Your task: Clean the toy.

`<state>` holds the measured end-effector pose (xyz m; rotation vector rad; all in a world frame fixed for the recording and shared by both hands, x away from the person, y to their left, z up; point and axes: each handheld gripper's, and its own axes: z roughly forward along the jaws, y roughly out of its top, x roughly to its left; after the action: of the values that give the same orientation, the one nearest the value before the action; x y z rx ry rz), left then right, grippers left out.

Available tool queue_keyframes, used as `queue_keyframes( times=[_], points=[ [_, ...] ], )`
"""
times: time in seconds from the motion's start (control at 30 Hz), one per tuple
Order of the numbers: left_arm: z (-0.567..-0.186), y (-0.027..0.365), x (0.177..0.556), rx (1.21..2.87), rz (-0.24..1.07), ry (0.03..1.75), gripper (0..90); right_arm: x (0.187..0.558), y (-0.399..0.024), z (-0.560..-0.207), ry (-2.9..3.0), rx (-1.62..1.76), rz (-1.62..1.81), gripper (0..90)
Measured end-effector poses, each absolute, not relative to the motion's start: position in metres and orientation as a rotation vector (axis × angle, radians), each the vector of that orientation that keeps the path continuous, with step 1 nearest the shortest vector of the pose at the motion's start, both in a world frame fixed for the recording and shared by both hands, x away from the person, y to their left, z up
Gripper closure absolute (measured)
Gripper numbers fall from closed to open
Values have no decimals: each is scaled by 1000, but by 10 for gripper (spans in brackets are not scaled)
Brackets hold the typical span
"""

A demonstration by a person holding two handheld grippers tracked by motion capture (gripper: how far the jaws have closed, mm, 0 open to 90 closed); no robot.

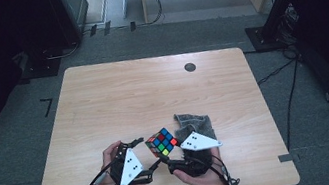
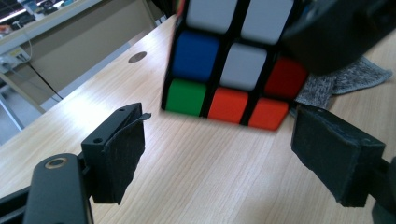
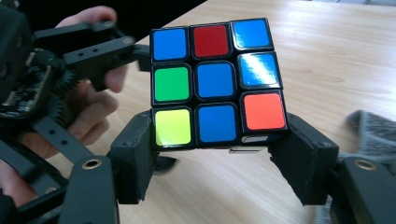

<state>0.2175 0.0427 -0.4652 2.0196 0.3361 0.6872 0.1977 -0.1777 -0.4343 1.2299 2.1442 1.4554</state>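
Note:
A scrambled puzzle cube (image 1: 162, 142) hangs just above the wooden table (image 1: 127, 93) near its front edge. My right gripper (image 1: 171, 151) is shut on it; in the right gripper view the two pads (image 3: 137, 161) press the cube's (image 3: 215, 84) bottom row from both sides, and its blue-centred face looks at the camera. My left gripper (image 1: 146, 154) stands open just left of the cube. In the left gripper view its jaws (image 2: 219, 154) are spread wide over bare wood, and the cube (image 2: 229, 60) floats beyond them, untouched.
A crumpled grey cloth (image 1: 193, 122) lies on the table right behind the cube and the right hand. A small dark round cap (image 1: 190, 67) sits near the far edge. Dark stands and cables line the floor around the table.

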Motion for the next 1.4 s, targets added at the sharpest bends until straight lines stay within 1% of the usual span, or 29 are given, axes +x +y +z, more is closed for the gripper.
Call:
queue_keyframes(
  times=[0.23,0.33,0.37,0.6,0.67,0.7,0.83,0.93,1.0,1.1,1.17,1.27,1.4],
  points=[
    [-468,36,215,2034,697,335,190,191,-163,-435,2173,1216,1456,347],
    [-467,37,215,2016,698,343,247,190,-161,-436,2180,1230,1477,346],
    [-467,38,215,2011,699,343,283,190,-160,-436,2182,1231,1484,346],
    [-466,40,217,1995,680,361,332,189,-159,-436,2143,1200,1503,336],
    [-466,41,218,1992,677,371,334,189,-160,-436,2145,1185,1507,326],
    [-466,44,221,1996,685,397,334,191,-164,-434,2157,1174,1539,281],
    [-469,52,230,1981,661,455,334,193,-175,-425,2151,1158,1617,255],
    [-470,59,236,1976,634,486,333,195,-191,-415,2110,1132,1662,277],
    [-470,63,239,1968,606,505,333,197,-205,-412,2055,1141,1652,309],
    [-471,66,242,1949,572,527,333,205,-217,-424,2023,1203,1439,418],
    [-472,66,243,1942,559,534,332,213,-223,-438,2016,1284,1327,453],
    [-473,67,244,1947,547,536,332,225,-234,-464,1995,1398,1206,460],
    [-473,69,245,1940,510,539,332,232,-243,-483,1975,1451,1105,454]
  ],
)
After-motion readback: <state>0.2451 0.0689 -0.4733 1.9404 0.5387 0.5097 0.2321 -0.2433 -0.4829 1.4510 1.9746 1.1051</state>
